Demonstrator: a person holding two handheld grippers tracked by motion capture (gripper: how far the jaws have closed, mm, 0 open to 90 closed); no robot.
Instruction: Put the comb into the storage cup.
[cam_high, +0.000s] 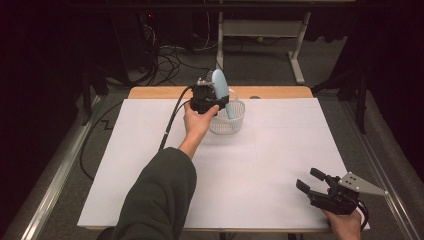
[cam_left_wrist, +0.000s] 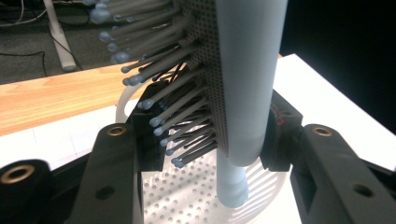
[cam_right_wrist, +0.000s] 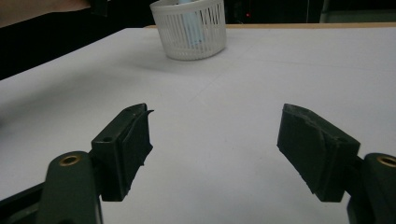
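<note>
The counter (cam_high: 260, 165), covered by a white sheet, is carrying a white slatted basket (cam_high: 229, 119) near its far edge. The high view is showing the layout: the person's left forearm, in a dark green sleeve (cam_high: 160, 195), is reaching forward and slightly right across the sheet, with the left gripper (cam_high: 210, 95) raised at the basket's left rim. The right gripper (cam_high: 312, 181) is resting well apart at the near right corner, pointing left and away.

The left gripper view is adding detail the high view lacks: the fingers (cam_left_wrist: 150, 135) are clamping the light blue hairbrush (cam_left_wrist: 243, 84) across its head, one pad on the bristle side, the other on the smooth back. The brush is standing nearly upright, handle down inside the basket (cam_left_wrist: 187, 196).

The right gripper view is showing its own fingers (cam_right_wrist: 133, 140) standing wide and released, nothing between them, with the basket (cam_right_wrist: 192, 30) far ahead.
</note>
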